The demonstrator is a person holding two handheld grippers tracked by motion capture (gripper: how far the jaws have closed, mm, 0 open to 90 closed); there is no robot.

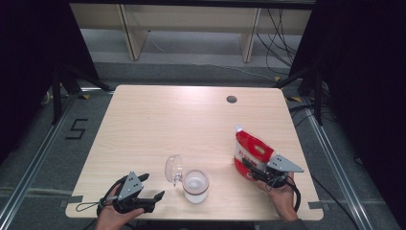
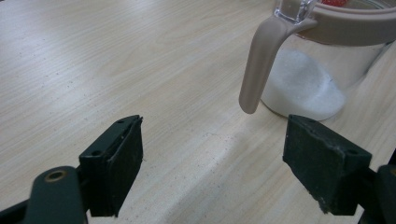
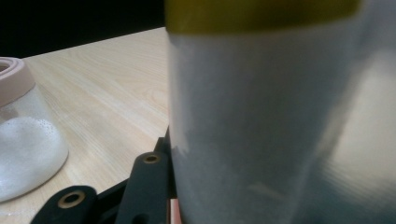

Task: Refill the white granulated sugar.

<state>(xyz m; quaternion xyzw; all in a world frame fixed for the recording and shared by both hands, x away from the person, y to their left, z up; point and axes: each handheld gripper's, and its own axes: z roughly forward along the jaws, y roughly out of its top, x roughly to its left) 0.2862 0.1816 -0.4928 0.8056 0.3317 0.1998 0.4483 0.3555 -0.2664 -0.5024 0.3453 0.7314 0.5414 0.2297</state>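
High view: my right gripper (image 1: 250, 168) has its fingers clamped on the red bag (image 1: 251, 149), upright at the desk's (image 1: 158, 124) right. Left gripper (image 1: 152, 186) fingers stand apart, empty, near the jar (image 1: 196, 185).

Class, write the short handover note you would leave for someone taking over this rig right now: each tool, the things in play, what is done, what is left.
Left tool: open, holding nothing, resting near the table's front edge, aimed at the jar.
Right tool: at the red and white pouch, which sits between its jaws; whether the pads press on it I cannot tell.
Jar: between the two tools, clear lid flipped open, white powder already heaped in the bottom.
Pouch: tilted on the table right of the jar, spout end pointing away from the person.
Done: jar opened, some powder inside.
Left, probably: either more pouring or setting the pouch aside, then shutting the lid.
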